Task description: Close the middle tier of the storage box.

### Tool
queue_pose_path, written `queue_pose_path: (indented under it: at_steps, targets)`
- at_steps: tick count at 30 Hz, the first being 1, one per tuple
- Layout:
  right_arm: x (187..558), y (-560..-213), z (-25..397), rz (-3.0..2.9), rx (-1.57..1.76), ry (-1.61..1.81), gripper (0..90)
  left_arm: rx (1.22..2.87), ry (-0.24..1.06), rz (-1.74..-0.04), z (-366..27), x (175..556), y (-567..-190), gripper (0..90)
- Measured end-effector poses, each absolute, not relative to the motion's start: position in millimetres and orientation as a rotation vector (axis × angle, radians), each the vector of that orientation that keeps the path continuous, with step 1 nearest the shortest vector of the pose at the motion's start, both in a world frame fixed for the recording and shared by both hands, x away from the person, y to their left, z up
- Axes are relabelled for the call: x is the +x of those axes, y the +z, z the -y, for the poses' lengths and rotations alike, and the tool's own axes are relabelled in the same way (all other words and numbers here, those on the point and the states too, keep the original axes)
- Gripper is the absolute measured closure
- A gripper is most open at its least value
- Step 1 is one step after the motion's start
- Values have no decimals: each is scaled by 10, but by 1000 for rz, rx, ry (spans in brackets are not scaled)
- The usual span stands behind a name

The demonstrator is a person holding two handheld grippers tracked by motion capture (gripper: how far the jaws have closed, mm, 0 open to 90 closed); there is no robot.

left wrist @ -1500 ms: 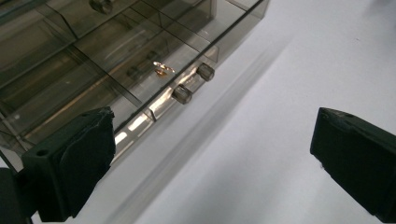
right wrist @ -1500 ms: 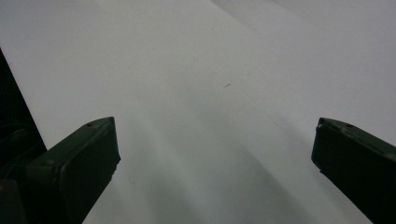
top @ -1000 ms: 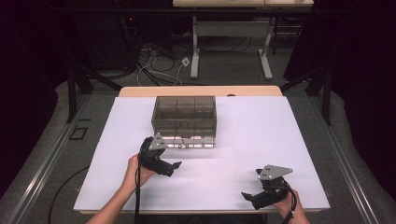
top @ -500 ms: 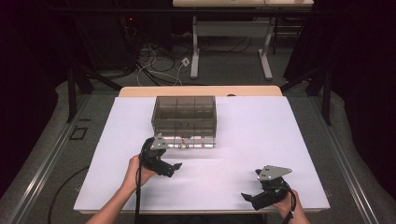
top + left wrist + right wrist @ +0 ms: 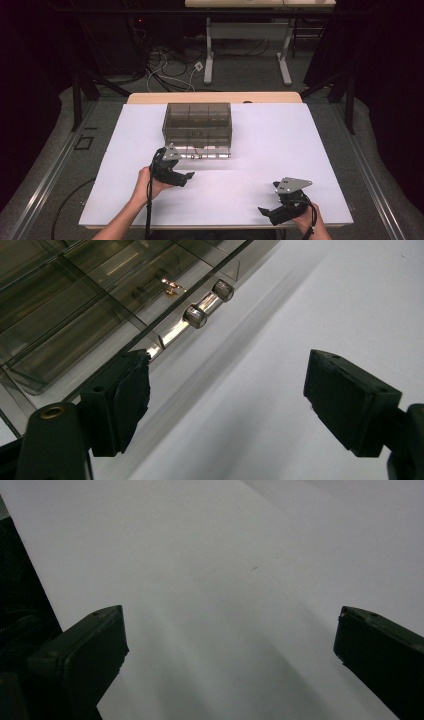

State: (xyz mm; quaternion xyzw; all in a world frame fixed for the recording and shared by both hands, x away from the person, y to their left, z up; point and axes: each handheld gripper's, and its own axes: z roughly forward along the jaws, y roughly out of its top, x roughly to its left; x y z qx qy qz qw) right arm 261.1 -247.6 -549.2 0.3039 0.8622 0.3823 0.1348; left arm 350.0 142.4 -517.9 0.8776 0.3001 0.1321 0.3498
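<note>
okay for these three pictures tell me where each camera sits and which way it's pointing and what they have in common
High view: fixed above the person's side, looking forward and down on the white table; forearms, left gripper and right gripper show.
Left gripper view: rides the left gripper, looking along its open jaws at the smoky clear drawer box and its knobs.
Right gripper view: rides the right gripper, looking along its open jaws at bare table.
Shared: the drawer box appears in the high and left gripper views.

A white table [image 5: 280,150] carries a smoky clear compartment box [image 5: 197,129], set toward its far middle.
</note>
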Motion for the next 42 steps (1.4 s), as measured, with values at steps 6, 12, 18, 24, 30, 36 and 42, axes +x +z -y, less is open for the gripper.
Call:
queue_pose_path:
  at_steps: [6,12,18,24,30,36,42]
  targets:
    - [2609,-5493,2475,-2499,881,1108,2,2258,331,-804,-1446,3535,-5214,176]
    - [2610,-5492,2476,-2503,875,1110,2,2245,335,-806,-1456,3533,-5224,371]
    - [2610,-5495,2465,-2511,873,1110,2,2234,337,-836,-1444,3561,-5266,549]
    - [2601,-5501,2450,-2501,859,1109,2,2214,344,-869,-1428,3605,-5303,740]
    - [2607,-5506,2461,-2513,868,1099,2,2193,335,-902,-1455,3662,-5349,899]
    - [2604,-5501,2466,-2511,862,1100,2,2191,341,-897,-1439,3687,-5386,900]
    - [2598,-5501,2462,-2512,862,1097,2,2164,359,-890,-1430,3683,-5407,900]
